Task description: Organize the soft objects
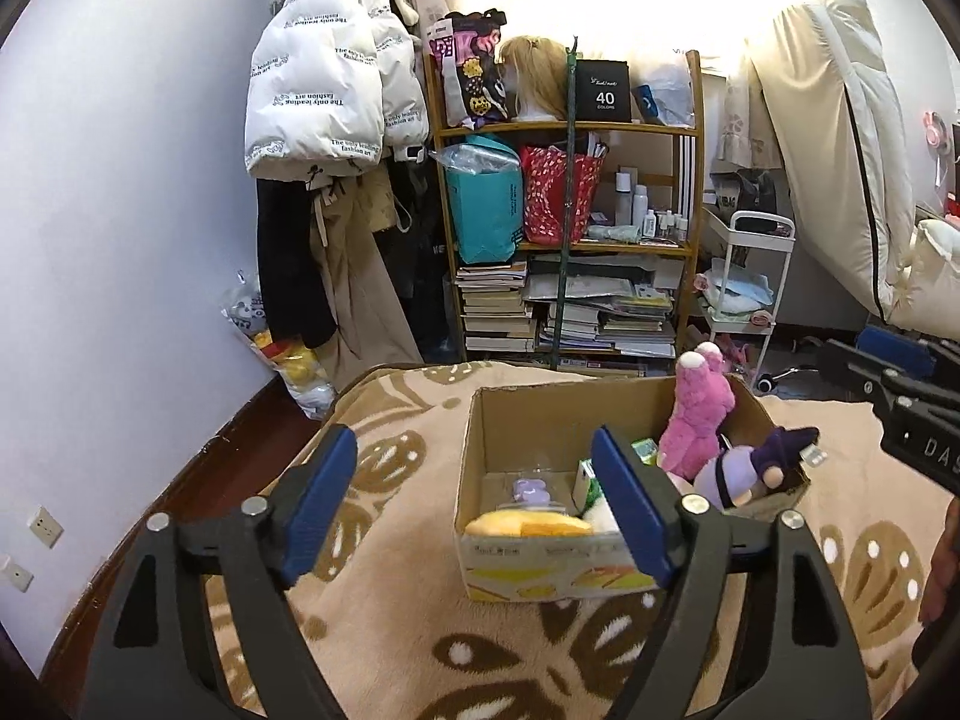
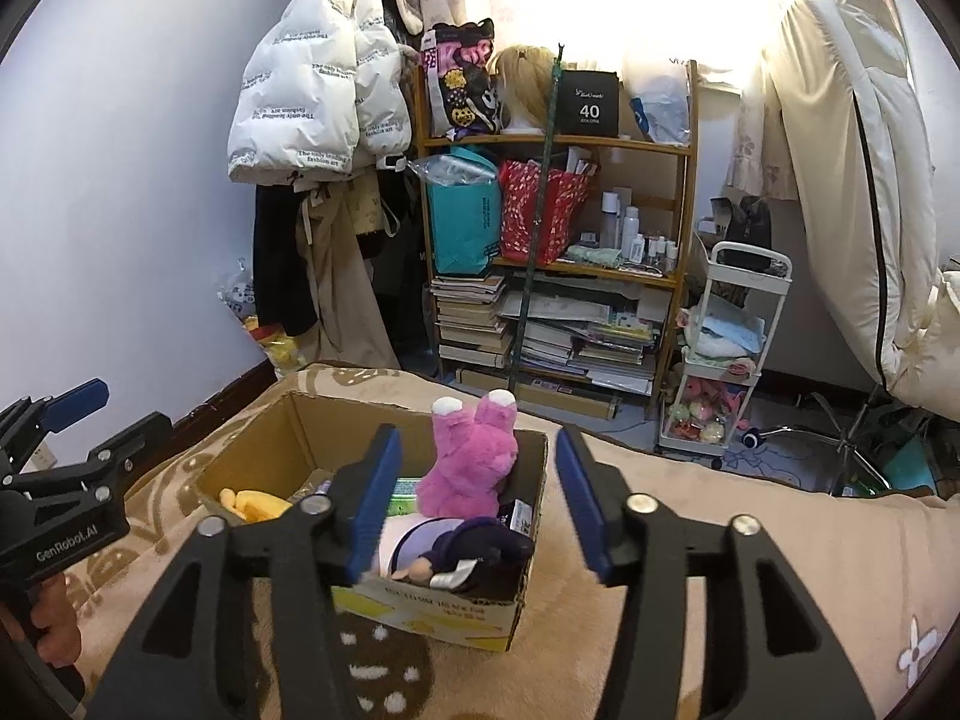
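An open cardboard box (image 1: 516,420) stands on the beige patterned blanket (image 1: 390,420). It holds a pink plush bunny (image 1: 699,414), a purple-and-lilac plush doll (image 1: 750,468), a yellow plush (image 1: 528,522) and a small lilac toy (image 1: 528,489). My left gripper (image 1: 474,504) is open and empty just in front of the box. In the right wrist view the box (image 2: 264,438) holds the bunny (image 2: 474,456), the doll (image 2: 456,546) and the yellow plush (image 2: 258,504). My right gripper (image 2: 477,501) is open and empty over the box's near right corner.
A wooden shelf (image 1: 570,246) with books and bags stands behind the bed. Coats (image 1: 324,96) hang on the left wall. A white cart (image 2: 726,354) with more plush toys stands at the right. A cream duvet (image 2: 858,168) hangs at far right.
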